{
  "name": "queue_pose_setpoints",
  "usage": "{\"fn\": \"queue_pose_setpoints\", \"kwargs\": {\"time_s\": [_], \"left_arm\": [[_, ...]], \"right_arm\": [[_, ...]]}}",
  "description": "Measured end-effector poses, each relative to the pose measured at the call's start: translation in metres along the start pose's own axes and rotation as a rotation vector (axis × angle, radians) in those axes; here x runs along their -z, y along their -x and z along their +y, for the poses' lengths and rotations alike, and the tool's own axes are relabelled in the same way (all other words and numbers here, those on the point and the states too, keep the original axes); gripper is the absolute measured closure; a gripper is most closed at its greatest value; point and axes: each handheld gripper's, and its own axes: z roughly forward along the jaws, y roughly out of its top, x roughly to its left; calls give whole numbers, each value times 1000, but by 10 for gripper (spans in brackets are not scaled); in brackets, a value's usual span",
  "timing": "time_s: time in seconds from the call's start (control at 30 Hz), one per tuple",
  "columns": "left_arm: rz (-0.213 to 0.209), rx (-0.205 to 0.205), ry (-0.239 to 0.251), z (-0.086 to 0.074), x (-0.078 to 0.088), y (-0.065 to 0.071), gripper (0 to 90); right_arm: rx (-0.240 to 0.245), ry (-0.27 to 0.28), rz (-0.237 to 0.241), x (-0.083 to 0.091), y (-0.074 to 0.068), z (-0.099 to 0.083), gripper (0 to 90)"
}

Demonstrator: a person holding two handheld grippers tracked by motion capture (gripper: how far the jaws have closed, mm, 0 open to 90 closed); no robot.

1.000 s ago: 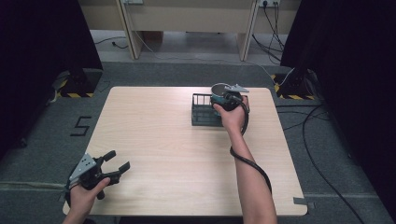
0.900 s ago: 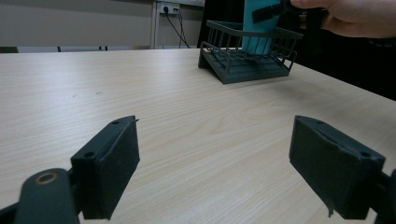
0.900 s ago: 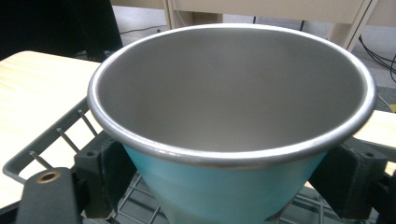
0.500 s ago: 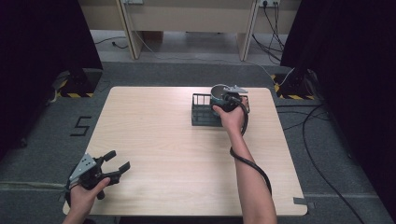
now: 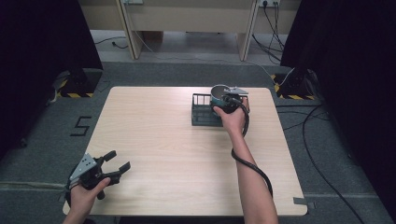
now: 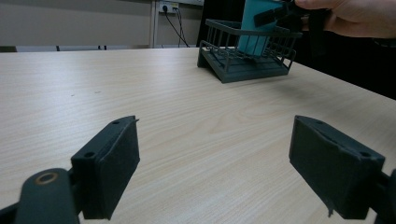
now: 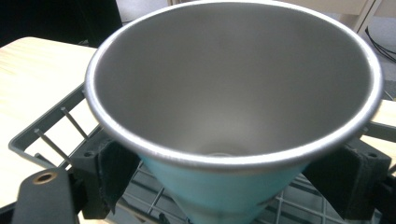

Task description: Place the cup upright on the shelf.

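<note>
A teal cup point(image 7: 233, 93) with a bare steel inside sits upright between my right gripper's point(image 7: 229, 186) black pads, which press its sides just under the rim. In the high view the right gripper point(image 5: 225, 99) holds the cup point(image 5: 217, 92) at the right end of a dark wire basket point(image 5: 201, 114) at the table's far right. From the left gripper view the cup's point(image 6: 256, 28) lower part is inside the basket point(image 6: 243, 63); whether it rests on the basket floor I cannot tell. My left gripper point(image 5: 117, 161) hovers open near the front left corner, nothing between its pads point(image 6: 112, 163).
The light wooden table point(image 5: 163, 140) is bare between the grippers. A black cable point(image 5: 247, 161) trails from the right gripper along the forearm. Dark curtains stand left and right, with floor cables beyond the right edge.
</note>
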Motion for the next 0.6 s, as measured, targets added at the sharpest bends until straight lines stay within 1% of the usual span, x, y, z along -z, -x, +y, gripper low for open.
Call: {"fn": "queue_pose_setpoints", "kwargs": {"time_s": [0.2, 0.27, 0.6], "left_arm": [[1, -1, 0, 0, 0, 0, 155], [1, -1, 0, 0, 0, 0, 155], [4, -1, -1, 0, 0, 0, 155]], "right_arm": [[-5, -2, 2, 6, 0, -2, 157], [-17, -7, 5, 10, -1, -4, 157], [-14, -5, 8, 21, -1, -7, 156]]}}
